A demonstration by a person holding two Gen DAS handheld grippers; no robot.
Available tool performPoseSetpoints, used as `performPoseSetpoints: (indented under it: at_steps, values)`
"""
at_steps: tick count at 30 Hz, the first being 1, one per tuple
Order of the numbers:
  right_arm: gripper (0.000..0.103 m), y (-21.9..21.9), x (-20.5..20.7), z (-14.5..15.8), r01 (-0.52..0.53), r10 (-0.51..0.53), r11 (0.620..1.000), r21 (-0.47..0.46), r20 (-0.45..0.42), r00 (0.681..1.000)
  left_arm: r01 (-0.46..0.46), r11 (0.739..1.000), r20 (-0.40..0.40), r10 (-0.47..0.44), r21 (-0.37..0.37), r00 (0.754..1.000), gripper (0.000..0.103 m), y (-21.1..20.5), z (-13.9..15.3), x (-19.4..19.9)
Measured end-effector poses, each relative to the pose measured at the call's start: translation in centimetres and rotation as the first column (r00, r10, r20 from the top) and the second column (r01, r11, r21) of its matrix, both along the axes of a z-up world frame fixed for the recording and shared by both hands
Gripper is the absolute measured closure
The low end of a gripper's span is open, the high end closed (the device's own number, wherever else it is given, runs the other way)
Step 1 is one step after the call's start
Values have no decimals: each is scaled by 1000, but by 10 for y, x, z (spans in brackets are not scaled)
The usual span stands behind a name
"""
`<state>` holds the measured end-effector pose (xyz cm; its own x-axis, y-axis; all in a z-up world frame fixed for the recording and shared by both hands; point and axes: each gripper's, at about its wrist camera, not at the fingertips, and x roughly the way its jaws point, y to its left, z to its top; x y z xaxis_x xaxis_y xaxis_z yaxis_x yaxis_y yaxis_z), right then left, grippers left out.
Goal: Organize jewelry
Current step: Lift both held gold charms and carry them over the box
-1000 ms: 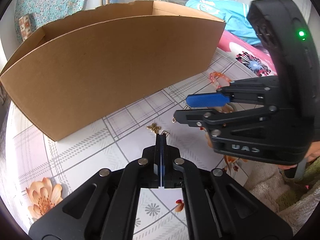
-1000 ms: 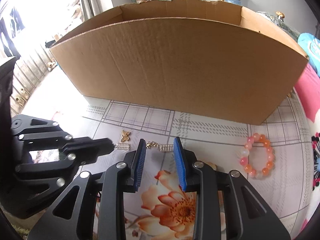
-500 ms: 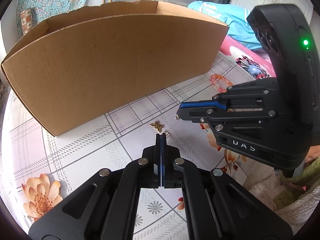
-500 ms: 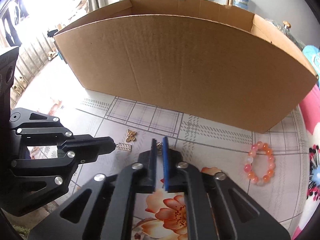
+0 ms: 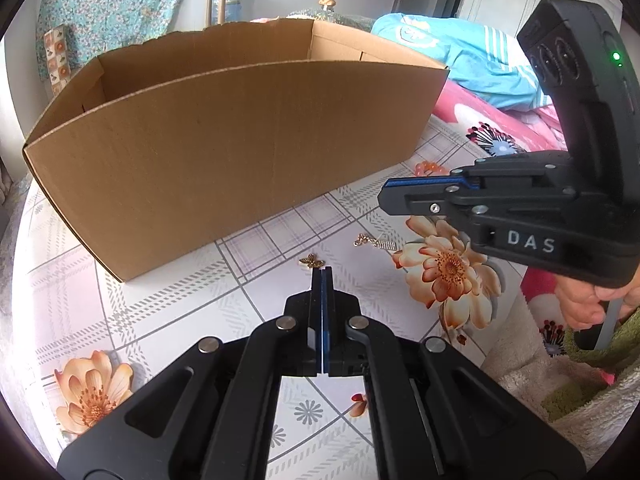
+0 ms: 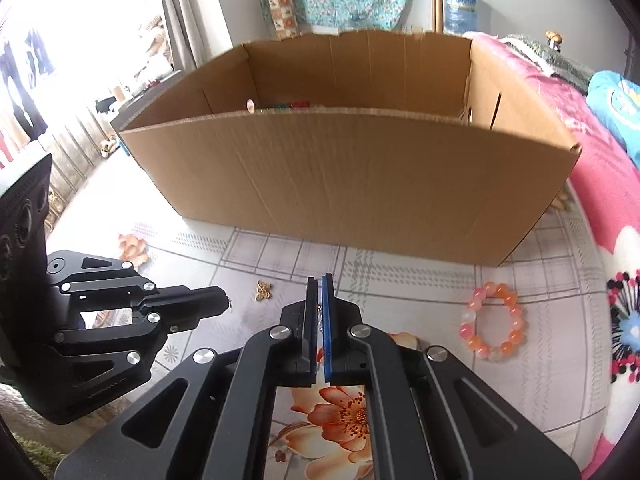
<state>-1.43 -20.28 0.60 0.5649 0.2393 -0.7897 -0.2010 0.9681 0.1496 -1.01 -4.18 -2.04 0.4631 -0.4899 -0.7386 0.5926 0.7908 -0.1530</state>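
Observation:
My right gripper [image 6: 319, 278] is shut on a thin gold chain [image 6: 320, 314], whose links show in the slit between its pads. In the left wrist view the right gripper [image 5: 382, 196] hovers above the tablecloth. The chain's loose end [image 5: 374, 242], a gold clasp and a silver strip, sits just below its tip, and I cannot tell whether it touches the cloth. A gold butterfly charm [image 5: 311, 262] [image 6: 263, 291] lies on the cloth, right at the tip of my shut, empty left gripper [image 5: 322, 270] [image 6: 224, 300]. A pink and orange bead bracelet [image 6: 491, 290] [image 5: 428, 168] lies to the right.
A large open cardboard box [image 6: 360, 184] [image 5: 240, 152] stands close behind the jewelry, with small items inside at its far left. The flowered tablecloth [image 6: 420, 280] covers the table. Pink bedding [image 6: 560, 120] lies to the right, and a hand [image 5: 580, 304] holds the right gripper.
The right jaws closed on the chain, then the right gripper rose a little. The silver strip slid right, away from the left fingertips. The left gripper stayed shut in place.

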Motion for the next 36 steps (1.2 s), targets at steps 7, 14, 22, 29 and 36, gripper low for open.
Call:
performPoseSetpoints:
  at_steps: [7, 14, 22, 29, 36]
  values:
    - [79, 23, 8, -17, -113, 109, 986, -126, -37, 993, -6, 1000, -26, 6, 13, 1000, 103, 1, -1, -1]
    - [98, 14, 21, -31, -160, 154, 986, -58, -97, 983, -17, 1000, -17, 17, 13, 1000, 103, 0, -1, -4]
    - [99, -23, 12, -12, -49, 56, 985, 164, -41, 998, -29, 1000, 8, 29, 7, 1000, 103, 7, 12, -10]
    - [99, -40, -1, 24, -25, 12, 965, 260, 50, 999, -34, 999, 38, 35, -21, 999, 103, 16, 34, -11]
    - [99, -42, 8, 84, -81, 28, 962, 259, 203, 979, 16, 995, 123, -3, -102, 992, 103, 24, 92, -5]
